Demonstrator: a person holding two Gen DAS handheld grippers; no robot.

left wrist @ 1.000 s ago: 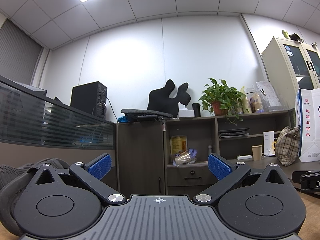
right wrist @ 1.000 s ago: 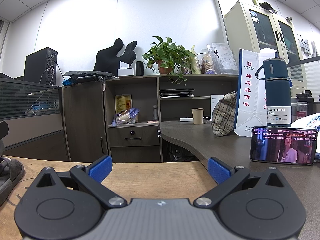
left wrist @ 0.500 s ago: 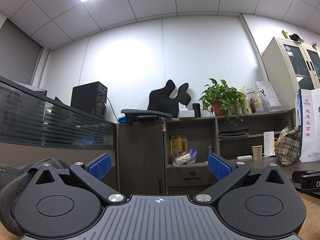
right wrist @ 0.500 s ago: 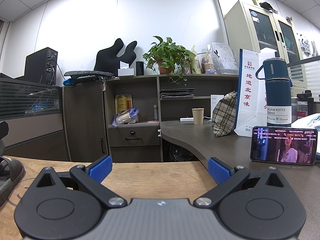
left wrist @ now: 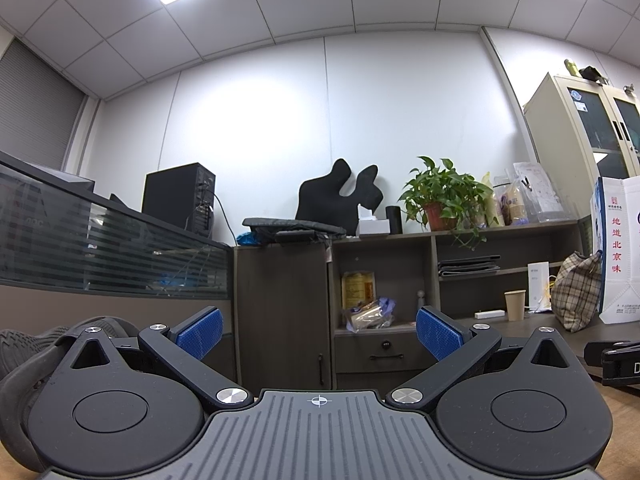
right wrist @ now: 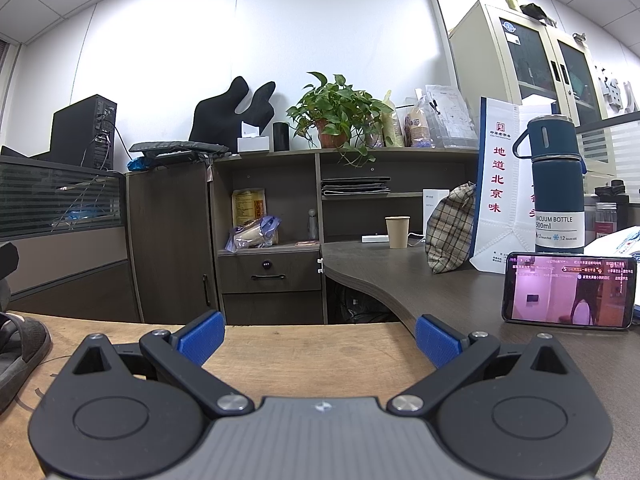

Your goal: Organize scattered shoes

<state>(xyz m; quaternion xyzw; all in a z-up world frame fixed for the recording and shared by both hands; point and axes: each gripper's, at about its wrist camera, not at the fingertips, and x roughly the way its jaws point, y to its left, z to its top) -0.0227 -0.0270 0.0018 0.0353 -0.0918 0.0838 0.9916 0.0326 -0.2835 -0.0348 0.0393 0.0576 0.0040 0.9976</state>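
- Left wrist view: the left gripper (left wrist: 318, 330) sits low with its blue-padded fingers spread wide and nothing between them.
- A dark grey shoe (left wrist: 24, 356) lies at the far left, just beside the gripper's left side and partly hidden behind it.
- Ahead stand a dark cabinet (left wrist: 280, 312) and shelves with a potted plant (left wrist: 444, 196) on top; a paper cup (left wrist: 514, 305) stands on the desk at right.
- Right wrist view: the right gripper (right wrist: 318, 334) rests over a wooden table (right wrist: 312, 344), fingers wide apart and empty.
- A dark sandal (right wrist: 20, 348) lies on the table at the far left edge, well apart from the fingers.
- At right, a phone (right wrist: 568, 291) stands propped with its screen lit, a blue bottle (right wrist: 558, 184) behind it.
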